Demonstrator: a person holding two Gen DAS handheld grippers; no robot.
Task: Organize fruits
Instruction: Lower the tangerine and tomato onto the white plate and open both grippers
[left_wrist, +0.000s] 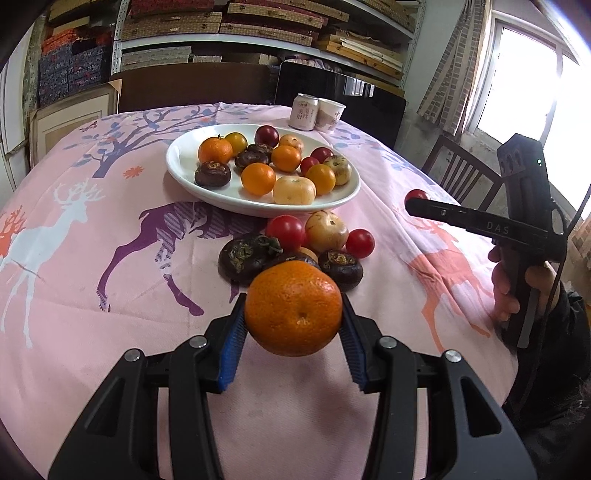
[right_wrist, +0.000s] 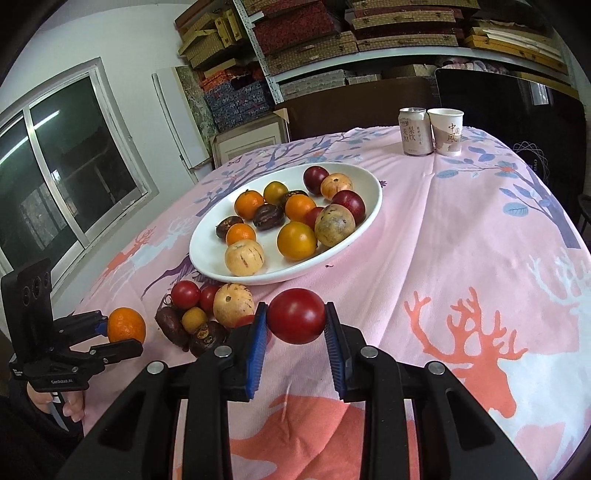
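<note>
My left gripper (left_wrist: 293, 314) is shut on an orange mandarin (left_wrist: 293, 308) and holds it above the pink tablecloth; it also shows in the right wrist view (right_wrist: 125, 334). My right gripper (right_wrist: 295, 317) is shut on a red tomato (right_wrist: 296, 315), seen in the left wrist view (left_wrist: 416, 196) at the right. A white plate (left_wrist: 184, 162) holds several mandarins, tomatoes, dark water chestnuts and pale melons. A loose pile of fruit (left_wrist: 295, 247) lies on the cloth just in front of the plate, between the grippers and the plate.
A drink can (left_wrist: 303, 111) and a paper cup (left_wrist: 330, 115) stand behind the plate at the table's far edge. A wooden chair (left_wrist: 458, 173) stands at the right side. Shelves of boxes line the back wall.
</note>
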